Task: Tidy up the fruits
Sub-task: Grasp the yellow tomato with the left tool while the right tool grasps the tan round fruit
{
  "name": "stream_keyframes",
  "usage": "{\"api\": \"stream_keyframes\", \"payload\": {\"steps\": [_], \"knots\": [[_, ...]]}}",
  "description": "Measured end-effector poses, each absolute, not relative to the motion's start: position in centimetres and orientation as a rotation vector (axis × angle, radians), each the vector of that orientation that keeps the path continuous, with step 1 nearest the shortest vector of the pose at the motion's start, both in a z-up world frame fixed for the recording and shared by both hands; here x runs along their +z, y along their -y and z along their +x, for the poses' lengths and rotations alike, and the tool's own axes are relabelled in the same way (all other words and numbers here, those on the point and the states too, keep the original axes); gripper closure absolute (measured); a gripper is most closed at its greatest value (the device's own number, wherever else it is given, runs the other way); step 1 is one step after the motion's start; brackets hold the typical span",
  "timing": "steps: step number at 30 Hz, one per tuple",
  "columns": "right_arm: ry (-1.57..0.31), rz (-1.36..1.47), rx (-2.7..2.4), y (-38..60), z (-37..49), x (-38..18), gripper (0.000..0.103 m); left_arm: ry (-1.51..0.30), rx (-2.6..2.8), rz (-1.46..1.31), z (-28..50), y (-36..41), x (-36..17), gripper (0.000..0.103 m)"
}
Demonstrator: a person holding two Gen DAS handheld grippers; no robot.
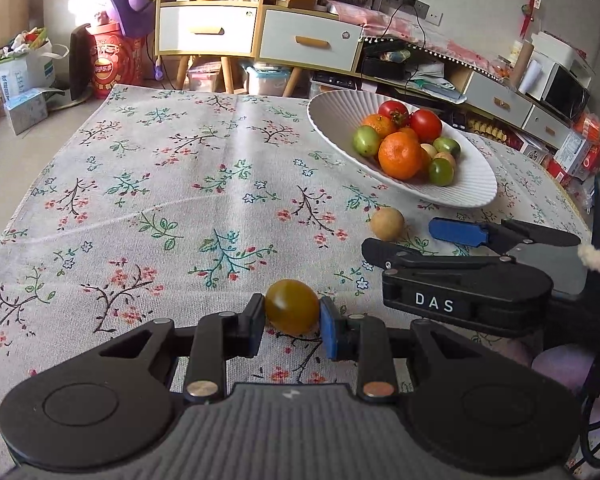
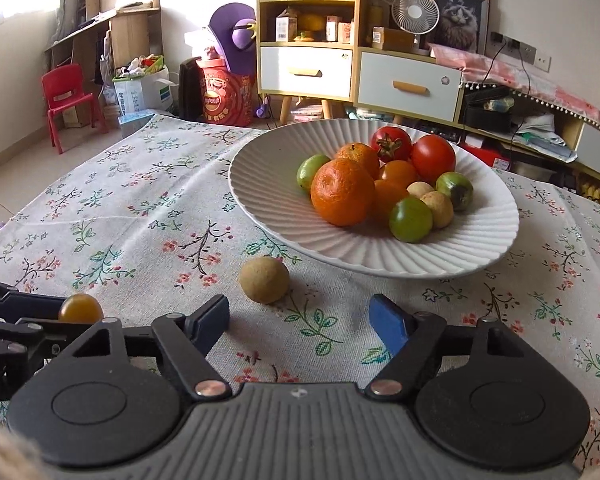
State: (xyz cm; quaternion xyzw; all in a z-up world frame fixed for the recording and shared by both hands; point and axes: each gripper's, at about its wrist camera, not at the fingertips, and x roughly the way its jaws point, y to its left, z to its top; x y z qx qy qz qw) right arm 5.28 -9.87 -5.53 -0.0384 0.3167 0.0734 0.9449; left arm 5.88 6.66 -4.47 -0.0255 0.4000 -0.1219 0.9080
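Left gripper (image 1: 292, 314) clamps a yellow-brown tomato (image 1: 291, 306) above the floral tablecloth (image 1: 160, 200), fruit plate (image 1: 452, 194) beyond.

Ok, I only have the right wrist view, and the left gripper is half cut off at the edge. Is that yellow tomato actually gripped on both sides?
Observer: Yes. In the left wrist view the left gripper has a pad pressed on each side of the yellow tomato.
Operator: And the tan fruit, is it between my right jaws yet?
Observer: No. Seen from the side, the tan fruit lies on the tablecloth just beyond the right gripper fingertips, and the jaws are open.
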Motion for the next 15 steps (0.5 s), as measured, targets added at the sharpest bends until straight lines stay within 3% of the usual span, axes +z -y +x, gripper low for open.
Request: {"api": "stream_keyframes", "payload": {"steps": [4,10,13,15], "knots": [[-0.638,-0.089,0.174,9.2,5.64,-5.43,0.053,-0.824,-0.252,-0.049,5.83,-6.71,-4.49,0.082],[-0.637,-0.096,0.188,8.86,5.78,-5.24,0.071,-0.828,-0.254,-0.043,5.84,-6.86,-4.65,0.082],[-0.64,-0.102,0.201,8.65,5.77,-5.1,0.079,-0.827,-0.256,-0.041,5.8,-6.86,-4.67,0.082],[-0.642,-0.105,0.211,8.68,5.75,-5.05,0.079,-0.825,-0.257,-0.037,5.74,-6.85,-4.66,0.082]]}}
